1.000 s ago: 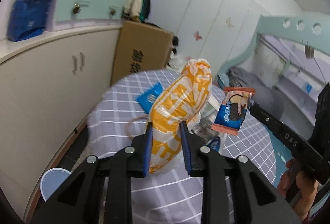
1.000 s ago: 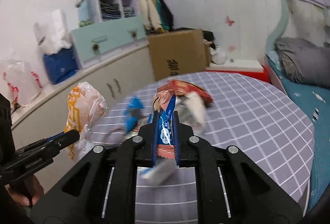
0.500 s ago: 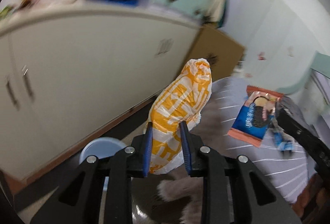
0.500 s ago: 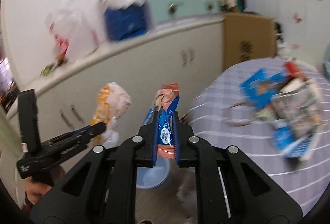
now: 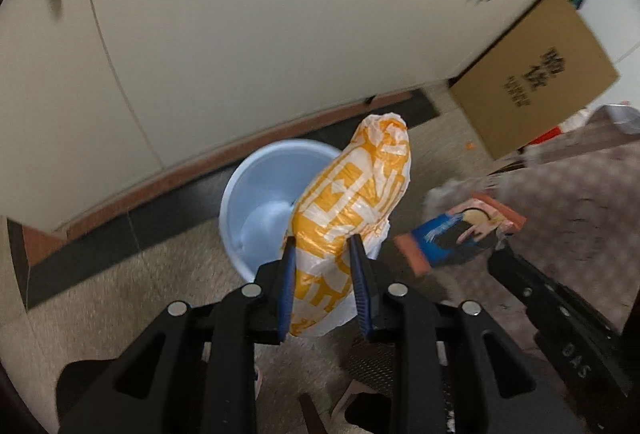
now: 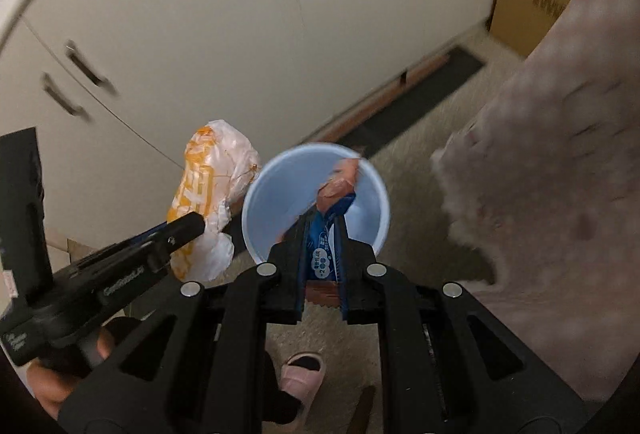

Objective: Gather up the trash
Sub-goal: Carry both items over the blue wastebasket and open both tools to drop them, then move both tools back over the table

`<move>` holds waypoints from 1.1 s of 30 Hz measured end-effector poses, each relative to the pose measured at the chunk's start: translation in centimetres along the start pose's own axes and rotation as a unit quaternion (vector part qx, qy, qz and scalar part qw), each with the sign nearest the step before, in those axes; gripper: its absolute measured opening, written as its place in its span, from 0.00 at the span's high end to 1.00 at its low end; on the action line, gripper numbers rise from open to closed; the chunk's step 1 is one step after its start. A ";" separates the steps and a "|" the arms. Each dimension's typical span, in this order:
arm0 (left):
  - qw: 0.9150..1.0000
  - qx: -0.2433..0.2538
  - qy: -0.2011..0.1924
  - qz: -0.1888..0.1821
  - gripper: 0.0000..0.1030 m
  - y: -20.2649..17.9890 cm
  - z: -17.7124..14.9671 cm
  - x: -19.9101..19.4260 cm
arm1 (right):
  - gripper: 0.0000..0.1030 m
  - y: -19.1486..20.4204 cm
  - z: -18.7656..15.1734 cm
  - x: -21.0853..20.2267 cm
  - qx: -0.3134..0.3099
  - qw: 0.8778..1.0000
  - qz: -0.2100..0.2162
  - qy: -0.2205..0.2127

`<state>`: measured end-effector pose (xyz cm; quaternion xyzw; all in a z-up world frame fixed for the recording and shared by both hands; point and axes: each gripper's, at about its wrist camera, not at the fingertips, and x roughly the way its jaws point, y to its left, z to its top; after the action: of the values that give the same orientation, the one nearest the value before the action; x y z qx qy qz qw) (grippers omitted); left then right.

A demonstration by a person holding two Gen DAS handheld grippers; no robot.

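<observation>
My left gripper (image 5: 322,248) is shut on an orange-and-white plastic bag (image 5: 352,202), held above the right rim of a light blue bin (image 5: 256,202) on the floor. My right gripper (image 6: 322,224) is shut on a blue-and-pink cookie wrapper (image 6: 332,202), held over the bin's opening (image 6: 280,194). In the right wrist view the bag (image 6: 208,190) hangs just left of the bin in the left gripper (image 6: 188,230). In the left wrist view the wrapper (image 5: 456,234) sits right of the bag.
Cream cabinet doors (image 5: 240,34) stand behind the bin. A cardboard box (image 5: 536,74) is on the floor at the right. The table's cloth edge (image 6: 560,174) hangs at the right. A pink slipper (image 6: 302,370) is on the beige floor below.
Both grippers have swung from over the table down toward the floor, carrying the bag and the wrapper over the blue bin. Both stay shut.
</observation>
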<state>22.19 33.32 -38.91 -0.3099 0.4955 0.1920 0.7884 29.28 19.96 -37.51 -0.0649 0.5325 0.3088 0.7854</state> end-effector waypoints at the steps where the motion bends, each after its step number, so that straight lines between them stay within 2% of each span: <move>1: 1.000 -0.007 0.010 0.005 0.76 0.9 -0.2 1.4 | 0.88 -0.2 0.1 1.1 0.004 1.000 0.003 0.008; 3: 0.999 -0.019 0.028 0.010 0.76 1.4 0.3 3.6 | 0.88 -0.6 0.3 3.5 0.018 0.999 0.023 0.022; 5: 0.999 -0.029 0.039 0.016 0.76 3.0 -0.7 5.2 | 0.85 -0.8 0.4 5.4 0.031 0.999 0.035 0.024; 7: 0.998 -0.036 0.048 0.019 0.76 4.0 -1.3 6.6 | 0.77 -0.6 1.1 7.9 0.048 0.997 0.059 0.029; 9: 0.997 -0.040 0.056 0.022 0.76 4.4 -1.2 7.6 | 0.39 -1.6 1.0 8.8 0.061 0.996 0.060 0.036; 13: 0.997 -0.043 0.062 0.026 0.76 4.9 -1.1 8.4 | 0.39 -2.3 0.4 9.4 0.065 0.996 0.042 0.042; 21: 0.996 -0.042 0.070 0.019 0.75 4.5 -0.8 9.4 | 0.37 -2.6 -0.2 7.3 0.051 0.998 -0.006 0.022; 28: 0.998 -0.027 0.052 0.005 0.73 2.4 0.2 7.4 | 0.34 -3.3 0.0 4.2 0.066 0.997 -0.030 -0.010; 31: 0.999 -0.024 0.033 -0.001 0.69 1.6 0.8 5.7 | 0.33 -3.6 0.2 2.7 0.081 0.996 -0.027 -0.020; 32: 0.999 -0.023 0.025 -0.001 0.64 1.4 0.9 5.2 | 0.32 -3.6 0.2 2.3 0.086 0.996 -0.025 -0.023; 33: 1.000 -0.021 0.012 -0.003 0.54 1.1 1.0 4.4 | 0.32 -3.7 0.3 1.6 0.089 0.995 -0.021 -0.028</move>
<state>24.12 34.82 -42.84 -0.3300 0.5001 0.1964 0.7761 31.91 17.80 -39.66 0.0032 0.5340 0.2451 0.8092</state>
